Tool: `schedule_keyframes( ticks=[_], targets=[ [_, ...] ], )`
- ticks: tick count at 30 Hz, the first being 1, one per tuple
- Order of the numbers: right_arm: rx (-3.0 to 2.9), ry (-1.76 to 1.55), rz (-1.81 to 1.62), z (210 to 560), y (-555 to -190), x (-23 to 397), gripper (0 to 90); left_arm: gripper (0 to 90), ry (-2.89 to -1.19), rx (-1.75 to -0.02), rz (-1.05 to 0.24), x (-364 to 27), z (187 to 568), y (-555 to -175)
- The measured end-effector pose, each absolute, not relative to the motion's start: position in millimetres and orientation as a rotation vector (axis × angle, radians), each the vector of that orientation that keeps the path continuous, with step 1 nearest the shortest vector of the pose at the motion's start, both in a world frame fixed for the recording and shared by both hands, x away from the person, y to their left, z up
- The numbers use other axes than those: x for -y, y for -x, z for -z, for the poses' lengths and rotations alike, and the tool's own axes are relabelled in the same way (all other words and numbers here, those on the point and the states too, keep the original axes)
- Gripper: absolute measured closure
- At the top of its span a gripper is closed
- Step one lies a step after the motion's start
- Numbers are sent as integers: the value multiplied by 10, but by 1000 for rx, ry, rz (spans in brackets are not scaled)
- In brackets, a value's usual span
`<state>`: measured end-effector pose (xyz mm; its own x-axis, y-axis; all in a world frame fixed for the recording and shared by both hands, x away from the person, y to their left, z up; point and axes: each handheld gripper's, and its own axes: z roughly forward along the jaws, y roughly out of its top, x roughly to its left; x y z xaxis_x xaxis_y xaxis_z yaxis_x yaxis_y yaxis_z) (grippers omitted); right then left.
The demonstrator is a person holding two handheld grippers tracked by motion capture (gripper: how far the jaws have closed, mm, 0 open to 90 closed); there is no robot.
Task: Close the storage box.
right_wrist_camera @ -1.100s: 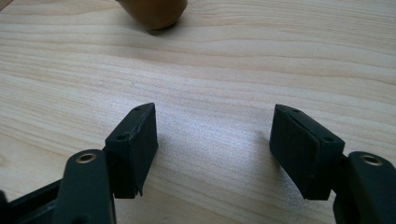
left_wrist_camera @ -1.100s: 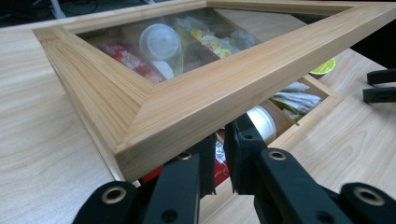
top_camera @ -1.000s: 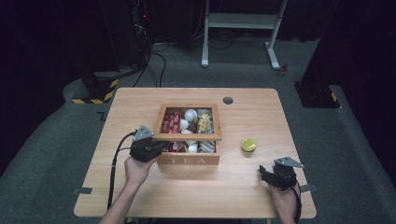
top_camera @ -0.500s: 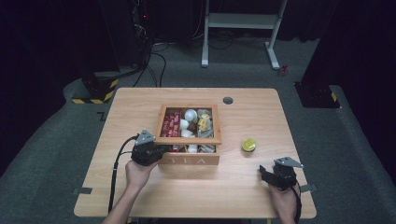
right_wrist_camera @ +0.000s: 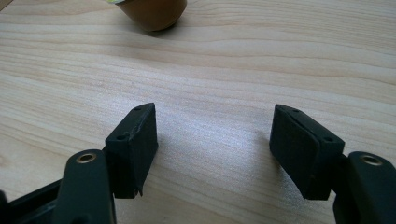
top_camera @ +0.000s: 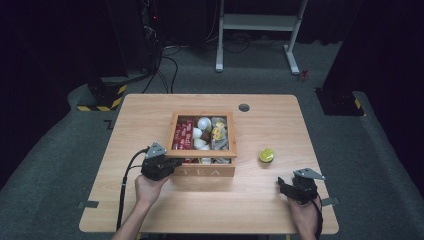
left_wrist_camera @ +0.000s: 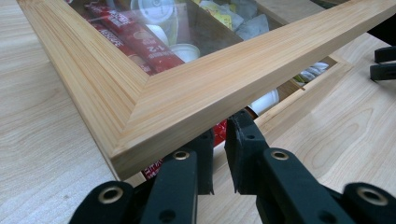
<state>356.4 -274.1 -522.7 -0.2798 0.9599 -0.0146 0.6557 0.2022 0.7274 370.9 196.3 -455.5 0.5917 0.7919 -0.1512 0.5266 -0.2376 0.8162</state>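
A light wooden counter point(top_camera: 270, 210) stands on grey carpet floor point(top_camera: 50, 165) in a dark room. At twelve o'clock stands a white metal frame point(top_camera: 257, 22); at ten o'clock, black cables point(top_camera: 160, 75) and a yellow-black striped base point(top_camera: 102, 102).

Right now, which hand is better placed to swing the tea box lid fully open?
Left: the left gripper sits under the raised corner of the lid; the right gripper rests open on the table, away from it.
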Motion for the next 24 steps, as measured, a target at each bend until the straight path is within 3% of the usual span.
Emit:
schedule_keyframes(
  ticks=[24],
  targets=[
    [-2010, -1502, -855, 5227, -3561, 2741, 323, 794, -1942, -1046, -376, -1950, 4600, -3673]
  ],
)
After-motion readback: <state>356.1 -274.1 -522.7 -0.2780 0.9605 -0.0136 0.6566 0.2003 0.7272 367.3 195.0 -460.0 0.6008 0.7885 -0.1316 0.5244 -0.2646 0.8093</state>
